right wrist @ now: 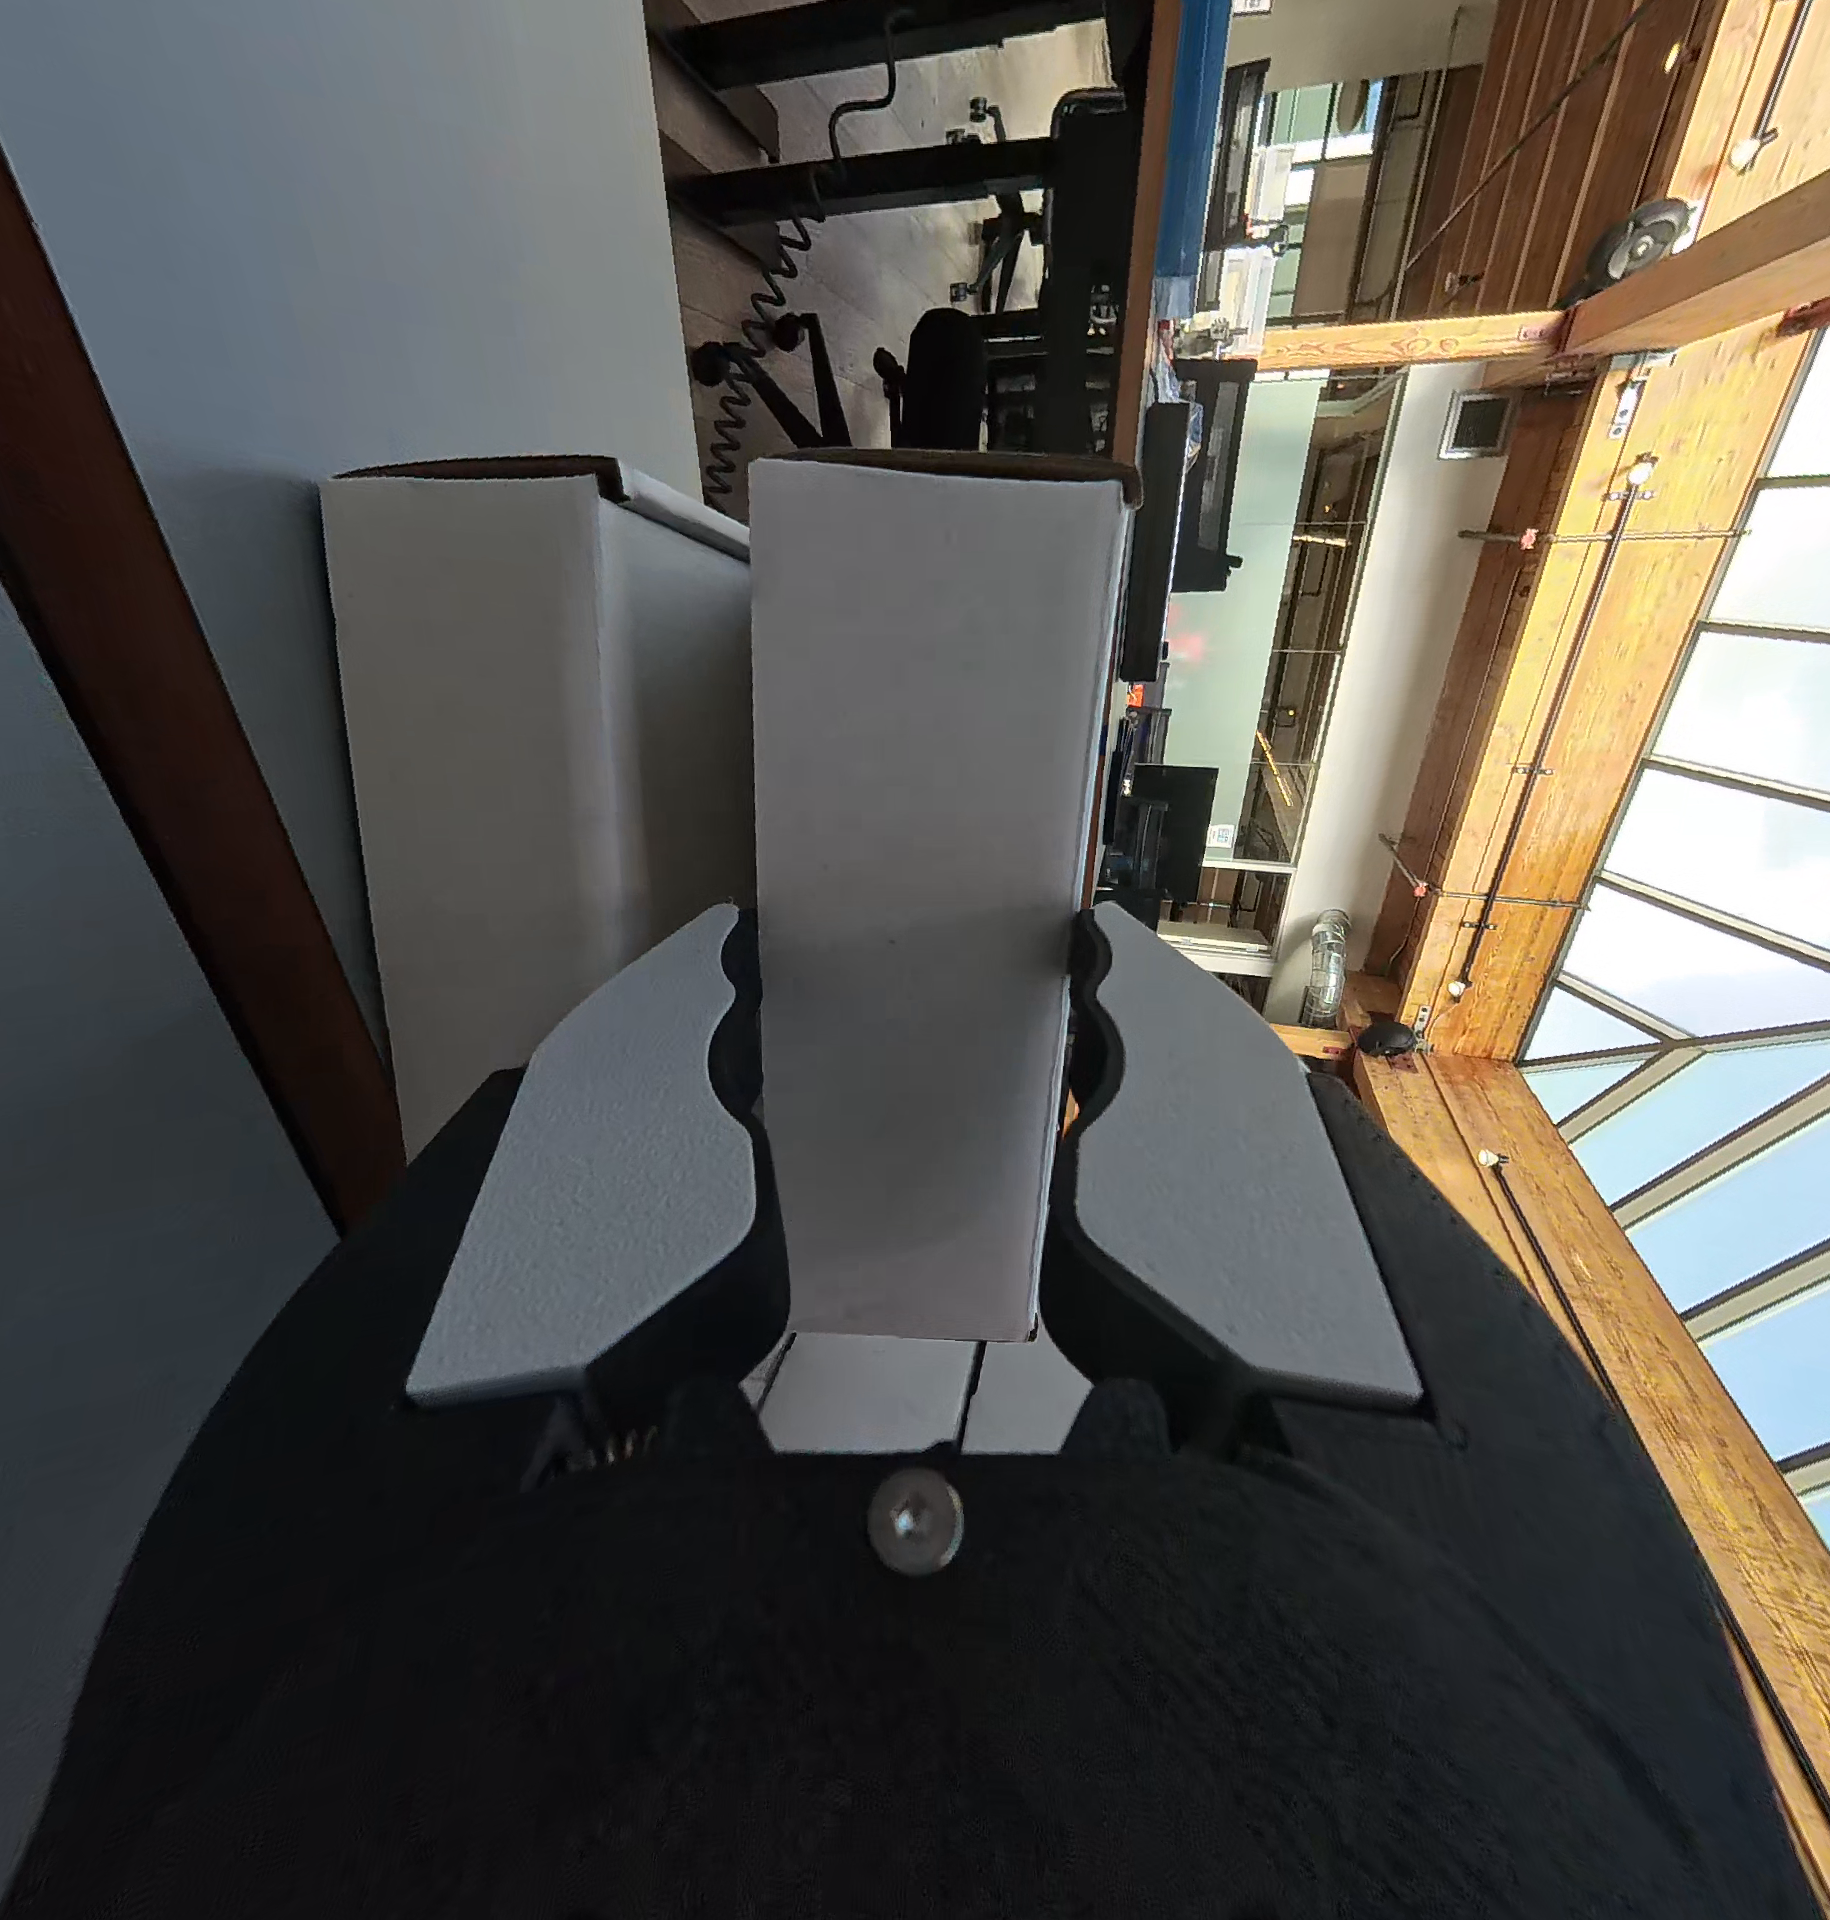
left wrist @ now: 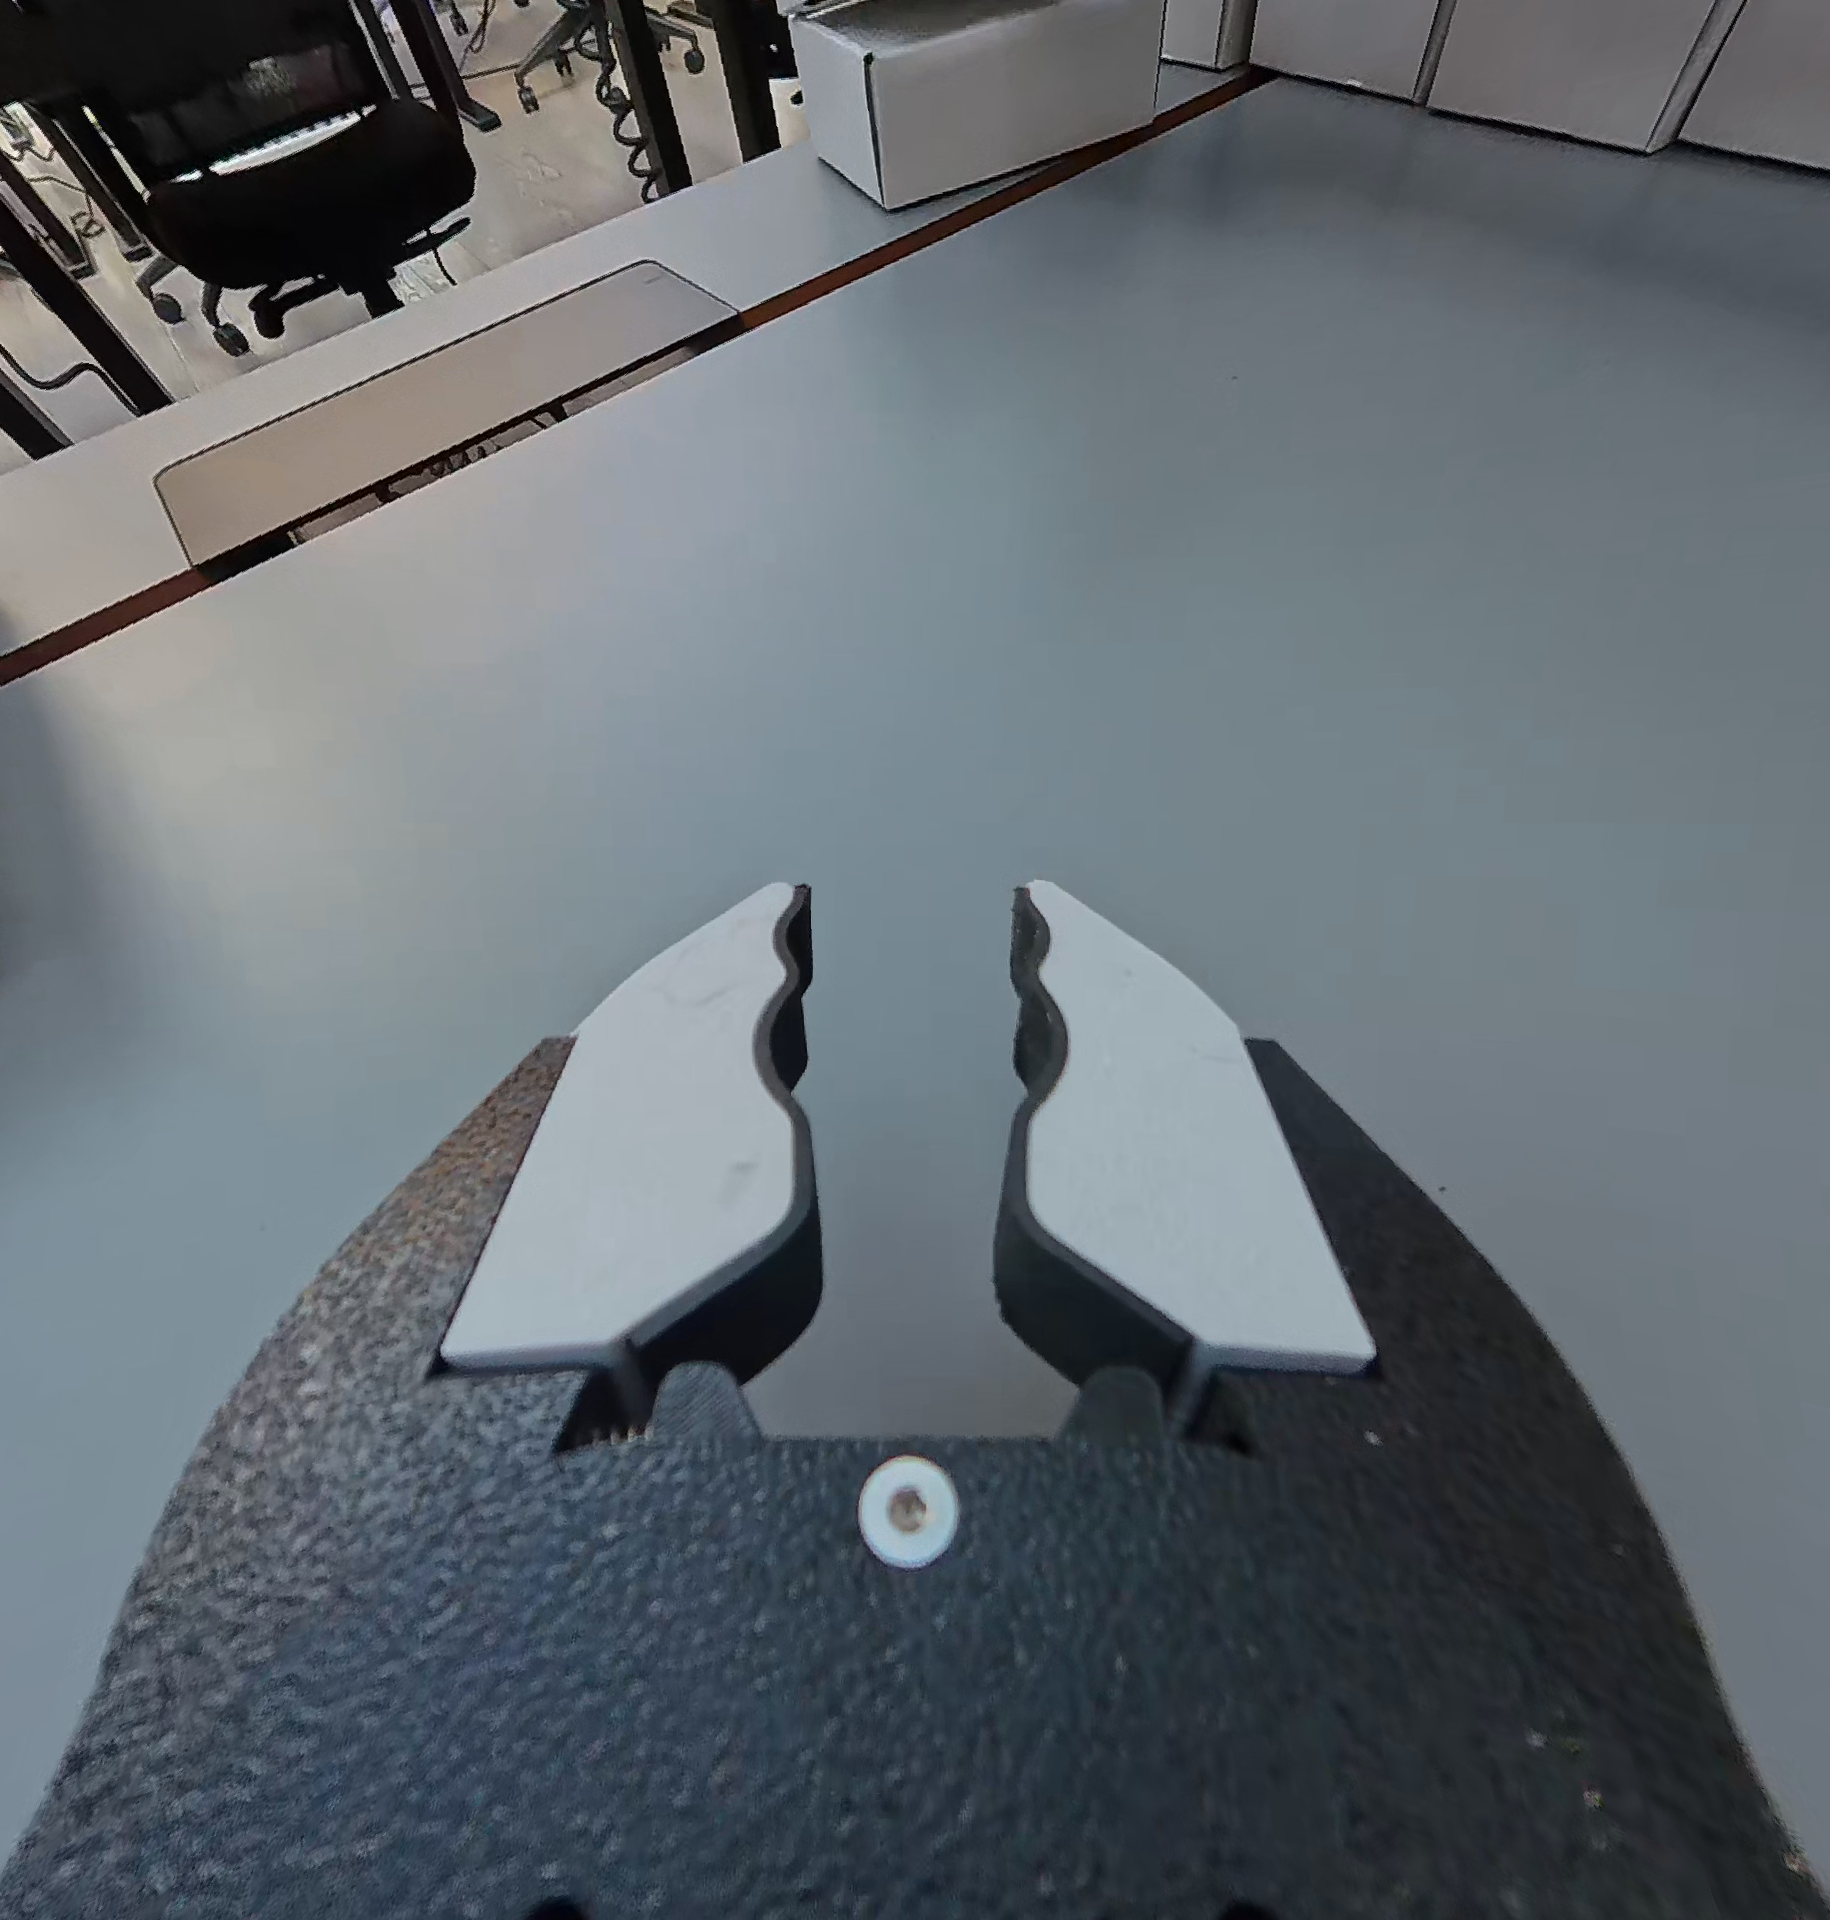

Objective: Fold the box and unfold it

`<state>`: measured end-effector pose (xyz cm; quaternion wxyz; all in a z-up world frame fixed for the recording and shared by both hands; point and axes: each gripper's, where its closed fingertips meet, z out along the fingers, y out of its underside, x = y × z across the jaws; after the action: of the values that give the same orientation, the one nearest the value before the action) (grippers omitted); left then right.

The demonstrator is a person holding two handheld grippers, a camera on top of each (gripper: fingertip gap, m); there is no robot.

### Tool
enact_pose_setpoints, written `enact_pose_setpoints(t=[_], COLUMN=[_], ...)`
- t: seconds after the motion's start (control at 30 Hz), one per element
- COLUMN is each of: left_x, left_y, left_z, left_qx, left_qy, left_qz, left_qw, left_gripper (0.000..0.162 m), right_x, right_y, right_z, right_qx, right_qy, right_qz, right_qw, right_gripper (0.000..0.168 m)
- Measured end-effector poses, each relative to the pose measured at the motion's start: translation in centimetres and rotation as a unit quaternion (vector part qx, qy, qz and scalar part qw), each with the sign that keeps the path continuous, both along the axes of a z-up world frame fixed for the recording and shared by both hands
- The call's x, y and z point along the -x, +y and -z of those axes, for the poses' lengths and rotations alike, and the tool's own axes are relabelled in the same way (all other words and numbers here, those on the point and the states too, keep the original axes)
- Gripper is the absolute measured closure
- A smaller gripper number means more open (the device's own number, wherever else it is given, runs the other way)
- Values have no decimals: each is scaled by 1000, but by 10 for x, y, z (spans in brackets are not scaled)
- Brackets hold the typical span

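- Nearest the lens in the right wrist view, the right tongs point(right wrist: 916, 925) are clamped across a folded white box point(right wrist: 921, 831), one finger on each of its long sides.
- That view is rolled sideways, so the box runs lengthwise away from the camera, apparently carried clear of the grey worktop point(right wrist: 267, 260).
- A second white box point(right wrist: 495, 727) sits just beside it on the worktop; whether the two touch cannot be told.
- Left tongs point(left wrist: 911, 904) hang apart and empty over a bare stretch of worktop, well away from any carton.
- More white boxes point(left wrist: 973, 104) stand at the far edge in the left wrist view, already made up.
- Progress, as a judgement: the held box looks fully formed, so the folding half seems done; unfolding has not begun, and the free left tongs would likely be needed to open its flaps.
- Worktop is smooth matte grey with a dark reddish-brown strip point(left wrist: 475, 436) along a seam.
- Beyond it lie black office chairs point(left wrist: 298, 197), desk legs and coiled cables; the right wrist view also shows timber beams point(right wrist: 1513, 343) and large windows point(right wrist: 1742, 831).
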<state>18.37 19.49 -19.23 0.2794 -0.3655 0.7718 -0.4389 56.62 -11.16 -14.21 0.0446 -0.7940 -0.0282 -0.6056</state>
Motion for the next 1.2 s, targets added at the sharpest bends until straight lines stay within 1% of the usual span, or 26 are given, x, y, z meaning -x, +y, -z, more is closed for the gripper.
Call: enact_pose_setpoints(t=[0.07, 0.13, 0.23, 0.27, 0.47, 0.6, 0.7, 0.8, 0.9, 0.97, 1.03, 1.13, 1.2], left_x=[1, 1, 2, 3, 4, 5, 5, 5, 5, 7, 9, 14, 17], left_y=[-2, -4, -4, -4, -3, -3, -3, -1, 0, -1, -4, -11, -19], left_z=[0, -1, -3, -3, -6, -6, -7, -13, -27, -39, -53, -76, -86], left_qx=[4, 9, 13, 17, 30, 35, 40, 51, 85, 118, 155, 206, 222], left_qy=[1, 0, -2, -2, -1, 3, 3, 2, -6, -12, -16, -34, -42], left_qz=[4, 7, 8, 8, 9, 10, 9, 4, -1, -4, -5, -3, 4], left_qw=[1000, 1000, 1000, 1000, 999, 999, 999, 999, 996, 993, 988, 978, 974], left_gripper=[126, 126, 126, 126, 125, 123, 122, 119, 113, 107, 97, 81, 71], right_x=[1, 4, 7, 7, 12, 17, 23, 36, 70, 100, 134, 183, 213], right_y=[3, 6, 6, 7, 10, 11, 14, 17, 26, 36, 52, 75, 97], right_z=[2, 10, 16, 16, 18, 19, 10, -11, -23, -21, -15, -5, -3], right_qx=[-3, 2, 4, -3, -52, -87, -122, -186, -281, -334, -387, -465, -527], right_qy=[7, 35, 44, 45, 110, 149, 151, 130, 135, 157, 187, 228, 253], right_qz=[1, -3, -6, -7, 0, 17, 39, 86, 138, 155, 151, 147, 133], right_qw=[1000, 999, 999, 999, 993, 985, 980, 970, 940, 916, 890, 842, 800], right_gripper=[111, 113, 113, 116, 110, 104, 102, 97, 88, 79, 76, 69, 65])
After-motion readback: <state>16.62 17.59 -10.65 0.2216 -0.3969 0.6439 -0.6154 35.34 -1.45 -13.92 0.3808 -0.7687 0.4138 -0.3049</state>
